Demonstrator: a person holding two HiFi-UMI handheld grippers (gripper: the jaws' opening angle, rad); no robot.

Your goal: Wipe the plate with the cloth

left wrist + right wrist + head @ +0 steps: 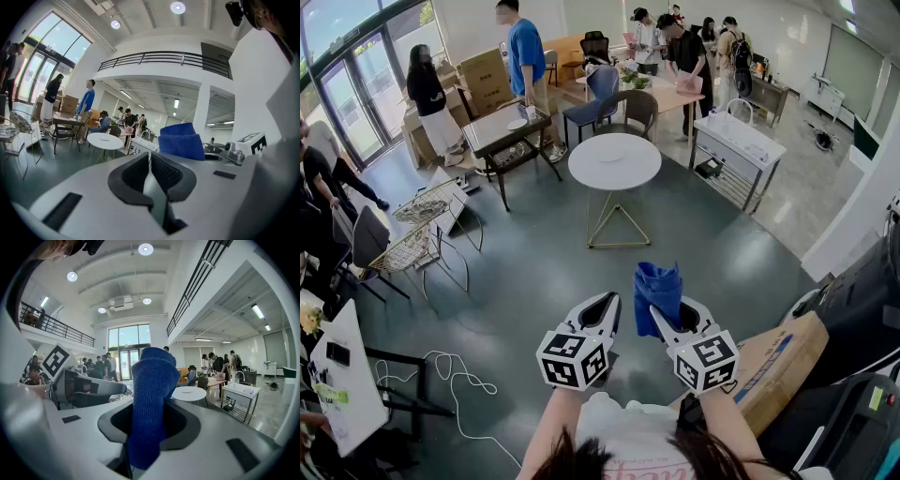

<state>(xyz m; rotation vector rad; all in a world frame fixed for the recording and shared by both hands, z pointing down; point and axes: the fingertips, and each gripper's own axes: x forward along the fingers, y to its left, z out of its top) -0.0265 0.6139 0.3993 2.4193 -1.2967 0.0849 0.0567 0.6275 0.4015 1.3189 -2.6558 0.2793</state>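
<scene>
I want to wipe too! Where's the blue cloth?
The cloth sticks up from the right gripper, low in the head view, beside the shut left gripper.

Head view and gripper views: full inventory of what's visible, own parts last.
round table: one, white, mid floor
plate: one, white, on the round table
cloth: one, blue, sticking up from the right gripper
rectangular table: one, dark, back left
blue chair: one, behind the round table
brown chair: one, behind the round table
wire chairs: two, pale, left
stacked boxes: cardboard, brown, back left
cardboard box: one, brown, lower right
cable: one, white, on the floor lower left
people: several, standing at the back and left
left gripper: jaws shut, empty
right gripper: jaws shut on the cloth
</scene>
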